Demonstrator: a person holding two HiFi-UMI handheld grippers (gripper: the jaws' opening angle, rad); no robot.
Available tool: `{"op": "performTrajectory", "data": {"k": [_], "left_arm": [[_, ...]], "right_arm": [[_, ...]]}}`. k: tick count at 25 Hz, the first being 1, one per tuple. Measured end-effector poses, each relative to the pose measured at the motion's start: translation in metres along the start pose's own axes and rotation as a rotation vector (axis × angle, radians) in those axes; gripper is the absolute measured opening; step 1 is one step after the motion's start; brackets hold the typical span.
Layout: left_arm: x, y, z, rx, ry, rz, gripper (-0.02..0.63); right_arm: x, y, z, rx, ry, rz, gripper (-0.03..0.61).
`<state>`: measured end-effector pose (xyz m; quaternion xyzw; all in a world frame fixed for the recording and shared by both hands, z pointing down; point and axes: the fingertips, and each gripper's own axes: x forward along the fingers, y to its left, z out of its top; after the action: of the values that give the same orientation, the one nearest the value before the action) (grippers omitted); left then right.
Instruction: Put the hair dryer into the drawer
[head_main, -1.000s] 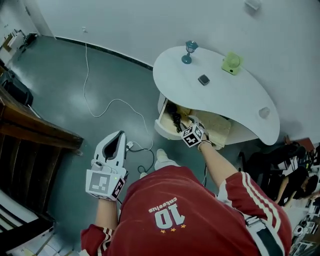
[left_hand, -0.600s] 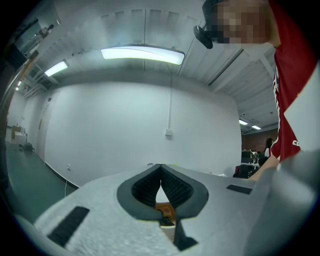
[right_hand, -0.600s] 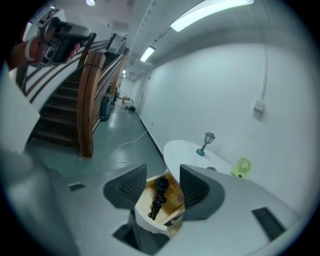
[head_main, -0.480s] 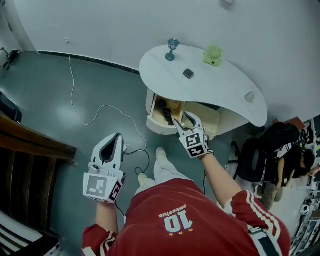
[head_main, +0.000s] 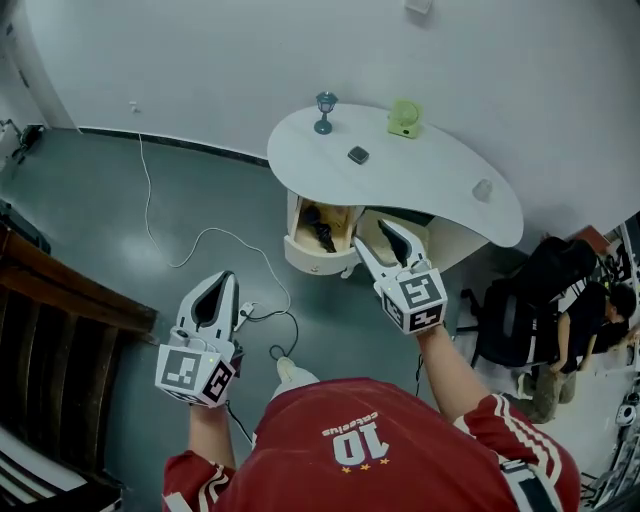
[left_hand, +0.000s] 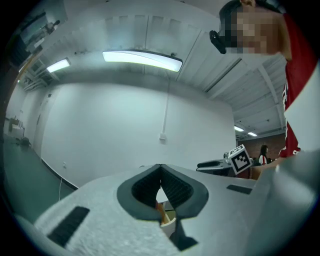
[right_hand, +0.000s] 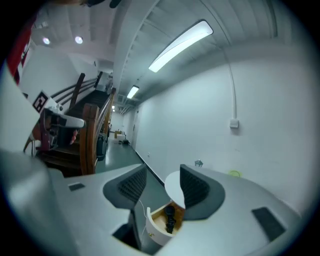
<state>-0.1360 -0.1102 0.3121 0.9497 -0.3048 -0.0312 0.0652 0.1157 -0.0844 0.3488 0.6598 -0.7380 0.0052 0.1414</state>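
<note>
The black hair dryer (head_main: 318, 226) lies inside the open drawer (head_main: 296, 250) under the white curved table (head_main: 430, 185). My right gripper (head_main: 372, 233) is held up in the air in front of the drawer, clear of it, jaws open and empty. In the right gripper view, the hair dryer (right_hand: 170, 218) and drawer (right_hand: 151, 231) show through the gap of the right gripper (right_hand: 162, 182). My left gripper (head_main: 226, 278) hovers over the floor to the left, its tips together and nothing held. In the left gripper view, the left gripper (left_hand: 160, 170) points level toward the wall.
On the table stand a blue goblet-shaped ornament (head_main: 324, 103), a green mini fan (head_main: 404, 118), a small dark block (head_main: 358, 155) and a pale cup (head_main: 483, 190). A white cable (head_main: 200, 240) runs across the floor. Dark wooden stairs (head_main: 60, 300) are at left, seated people (head_main: 590, 320) at right.
My right gripper has lifted up and back out of the drawer, staying open. The left gripper drifted slightly. The hair dryer stays in the drawer.
</note>
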Motion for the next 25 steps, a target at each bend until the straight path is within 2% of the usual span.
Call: {"op": "performTrajectory", "data": {"k": [5, 10, 15, 19, 22, 25], "left_arm": [[-0.017, -0.078, 0.011, 0.069, -0.029, -0.017, 0.000], [-0.033, -0.164, 0.014, 0.106, -0.038, -0.015, 0.000], [-0.055, -0.226, 0.017, 0.136, -0.047, 0.019, 0.000], [-0.060, -0.258, 0.022, 0.142, -0.049, 0.010, 0.000], [-0.058, -0.259, 0.035, 0.186, -0.055, 0.004, 0.000], [-0.052, -0.253, 0.053, 0.171, -0.094, 0.001, 0.000]], "right_arm": [[-0.094, -0.011, 0.030, 0.058, -0.085, 0.017, 0.212], [-0.200, -0.032, 0.030, 0.096, -0.143, 0.017, 0.202], [-0.283, -0.048, 0.035, 0.120, -0.209, 0.021, 0.192], [-0.310, -0.057, 0.040, 0.133, -0.245, 0.022, 0.161], [-0.312, -0.063, 0.039, 0.183, -0.254, -0.009, 0.091], [-0.312, -0.069, 0.041, 0.225, -0.253, -0.036, 0.018]]}}
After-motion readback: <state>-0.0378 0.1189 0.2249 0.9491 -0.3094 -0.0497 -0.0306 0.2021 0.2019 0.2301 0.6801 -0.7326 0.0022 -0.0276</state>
